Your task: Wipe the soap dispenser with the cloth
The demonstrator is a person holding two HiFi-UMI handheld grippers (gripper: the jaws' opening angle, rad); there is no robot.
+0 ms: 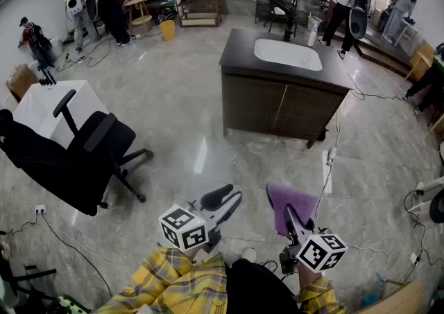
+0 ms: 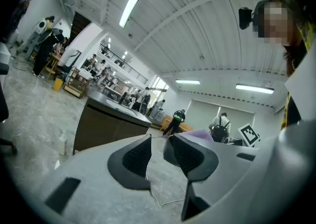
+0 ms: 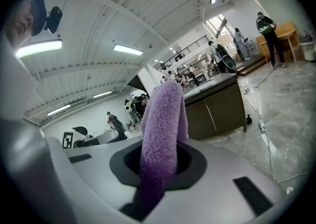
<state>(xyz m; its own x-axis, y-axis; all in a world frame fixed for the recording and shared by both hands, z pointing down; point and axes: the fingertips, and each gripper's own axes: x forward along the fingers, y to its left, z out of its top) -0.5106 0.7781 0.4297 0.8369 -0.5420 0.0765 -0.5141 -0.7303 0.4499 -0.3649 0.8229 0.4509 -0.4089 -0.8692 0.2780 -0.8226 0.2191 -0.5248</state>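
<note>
Purple cloth (image 3: 162,129) juts forward — clamped lengthwise in the right gripper (image 1: 290,217).

Bare floor (image 1: 201,118) ahead; chair (image 1: 76,160) left; cabinet (image 1: 284,108) beyond.

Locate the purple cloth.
The purple cloth is clamped in the right gripper, low and right of centre in the head view, short of the sink cabinet.
</note>
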